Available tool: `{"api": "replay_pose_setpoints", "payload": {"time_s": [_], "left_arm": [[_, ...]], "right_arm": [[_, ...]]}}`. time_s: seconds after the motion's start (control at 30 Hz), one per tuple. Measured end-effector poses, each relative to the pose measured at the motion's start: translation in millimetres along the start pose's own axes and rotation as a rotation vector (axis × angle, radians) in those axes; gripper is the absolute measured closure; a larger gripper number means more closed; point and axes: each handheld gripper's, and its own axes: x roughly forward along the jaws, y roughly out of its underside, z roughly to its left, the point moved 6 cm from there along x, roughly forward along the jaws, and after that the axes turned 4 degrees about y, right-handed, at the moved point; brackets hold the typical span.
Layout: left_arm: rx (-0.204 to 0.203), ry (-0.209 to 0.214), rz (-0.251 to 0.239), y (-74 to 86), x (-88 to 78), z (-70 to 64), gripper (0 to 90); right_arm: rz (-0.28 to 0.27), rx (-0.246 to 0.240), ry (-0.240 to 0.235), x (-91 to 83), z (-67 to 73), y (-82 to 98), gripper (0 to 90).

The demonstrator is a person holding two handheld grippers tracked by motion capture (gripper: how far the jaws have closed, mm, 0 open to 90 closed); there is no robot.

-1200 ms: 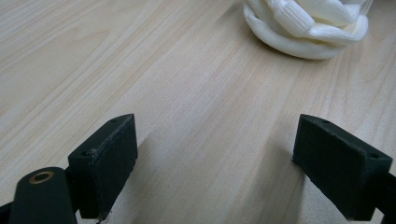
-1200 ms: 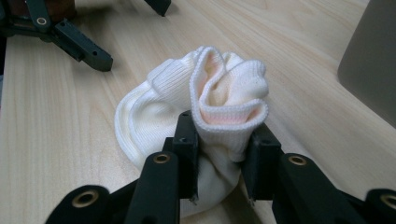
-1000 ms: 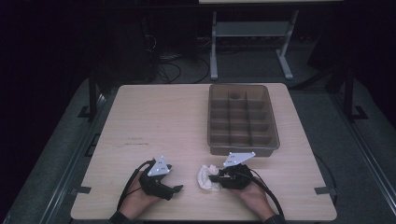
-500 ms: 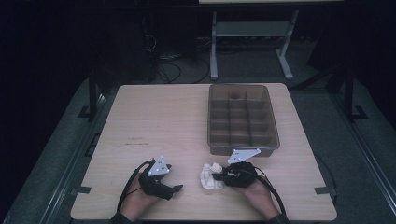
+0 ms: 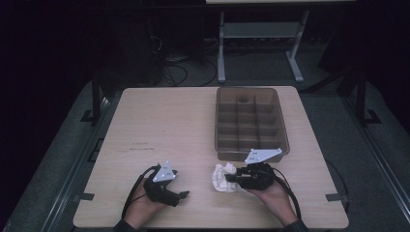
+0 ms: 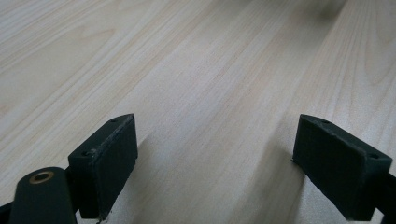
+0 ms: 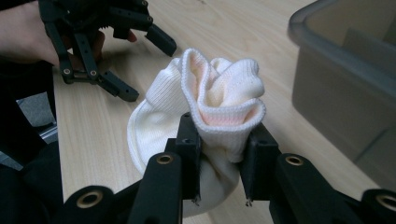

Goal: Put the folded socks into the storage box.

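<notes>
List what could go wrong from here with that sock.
The right claw pinches only a bunched fold of the sock, so it may slip out during a lift. Its loose lower part hangs down and could snag the bin rim or dividers. The left claw lies close, so they could bump.

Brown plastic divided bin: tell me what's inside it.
The brown plastic divided bin shows bare compartments, except a dark patch in one far cell, too dim to identify. Its near wall hides the nearest cells' floors.
</notes>
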Motion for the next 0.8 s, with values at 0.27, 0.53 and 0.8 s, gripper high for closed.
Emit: {"api": "replay_pose_setpoints", "payload": {"time_s": [0.27,0.53,0.8], "left_arm": [[-0.007,-0.001,-0.005,-0.4,0.6,-0.2,13.5],[-0.002,-0.005,-0.004,-0.6,0.6,0.5,13.5],[-0.010,-0.009,-0.005,-0.5,0.6,0.3,13.5]], "right_arm": [[-0.021,0.005,-0.002,-18.5,-5.5,-8.0,71.6],[-0.040,0.003,0.004,-33.1,-14.1,-17.4,71.5],[-0.071,0.008,0.028,-46.7,-25.6,-29.9,71.5]]}}
